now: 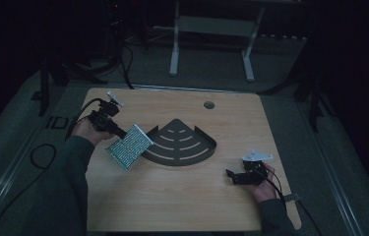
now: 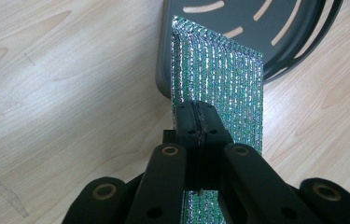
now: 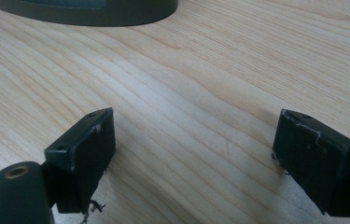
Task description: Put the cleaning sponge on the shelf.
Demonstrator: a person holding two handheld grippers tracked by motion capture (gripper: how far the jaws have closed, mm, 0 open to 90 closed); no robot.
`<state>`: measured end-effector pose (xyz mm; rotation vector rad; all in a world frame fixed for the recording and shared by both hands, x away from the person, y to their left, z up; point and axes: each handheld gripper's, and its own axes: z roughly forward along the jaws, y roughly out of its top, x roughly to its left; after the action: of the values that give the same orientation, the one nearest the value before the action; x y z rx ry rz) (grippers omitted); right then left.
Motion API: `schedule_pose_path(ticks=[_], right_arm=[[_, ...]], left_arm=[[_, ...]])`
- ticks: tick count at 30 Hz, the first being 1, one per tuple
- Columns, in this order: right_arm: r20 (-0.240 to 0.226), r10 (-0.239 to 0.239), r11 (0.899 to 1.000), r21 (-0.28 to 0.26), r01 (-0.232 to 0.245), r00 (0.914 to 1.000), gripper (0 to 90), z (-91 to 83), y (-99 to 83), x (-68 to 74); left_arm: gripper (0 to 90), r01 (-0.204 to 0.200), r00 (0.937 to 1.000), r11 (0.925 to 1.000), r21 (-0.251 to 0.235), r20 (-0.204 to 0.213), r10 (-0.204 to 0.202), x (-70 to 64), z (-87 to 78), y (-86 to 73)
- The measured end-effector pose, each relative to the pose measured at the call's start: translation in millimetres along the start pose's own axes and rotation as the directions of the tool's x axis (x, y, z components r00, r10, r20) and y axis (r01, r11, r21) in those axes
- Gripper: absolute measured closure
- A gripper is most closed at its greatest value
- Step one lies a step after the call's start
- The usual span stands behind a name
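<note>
Sparkly pad status, biggest item first:

1. Desk (image 1: pixel 182 196): light wood, rounded corners, with a cable hole near the far edge.
2. Dark fan-shaped tray (image 1: pixel 182 145): slotted, sits mid-desk, its curved rim toward the near edge.
3. Sparkly pad (image 1: pixel 129 146): green-silver rectangle, held off the desk just beside the tray's left corner. In the left gripper view the pad (image 2: pixel 217 79) runs straight out from the jaws, long axis pointing at the tray (image 2: pixel 275 28), far end overlapping the tray rim (height above it unclear).
4. Left gripper (image 1: pixel 118 130): clamped tight on the pad's near end; it's the nearer tool and already lined up, so I'd judge the next move is a short push forward and down into the tray.
5. Right gripper (image 1: pixel 231 177): jaws spread wide, holding nothing, low over the desk toward the near right corner, well apart from the pad.
</note>
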<state>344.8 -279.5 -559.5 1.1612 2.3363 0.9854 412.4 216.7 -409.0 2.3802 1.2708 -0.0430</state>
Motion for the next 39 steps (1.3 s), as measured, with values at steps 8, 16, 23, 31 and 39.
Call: schedule_pose_path(ticks=[8, 16, 23, 31, 39], right_arm=[[0.0, 0.0, 1.0, 0.0, 0.0, 1.0, 12.7, 0.0, 0.0, 0.0], [0.0, 0.0, 1.0, 0.0, 0.0, 1.0, 12.7, 0.0, 0.0, -0.1], [0.0, 0.0, 1.0, 0.0, 0.0, 1.0, 12.7, 0.0, 0.0, -0.1], [0.0, 0.0, 1.0, 0.0, 0.0, 1.0, 12.7, 0.0, 0.0, -0.1], [0.0, 0.0, 1.0, 0.0, 0.0, 1.0, 12.7, 0.0, 0.0, -0.1]], left_arm=[[90.0, 0.001, 0.9998, 1.0, -0.005, -0.02, -0.001, -0.1, -0.6, 8.4], [90.0, -0.018, 0.9992, 0.9998, 0.0, -0.036, 0.018, -5.8, 1.8, 22.6], [90.0, -0.026, 0.9987, 0.9996, -0.005, -0.043, 0.026, -10.7, 3.7, 33.4], [90.0, -0.039, 0.9978, 0.9992, -0.004, -0.053, 0.039, -14.3, 5.2, 43.8], [90.0, -0.046, 0.9969, 0.9989, -0.009, -0.064, 0.045, -18.1, 11.9, 56.1]])
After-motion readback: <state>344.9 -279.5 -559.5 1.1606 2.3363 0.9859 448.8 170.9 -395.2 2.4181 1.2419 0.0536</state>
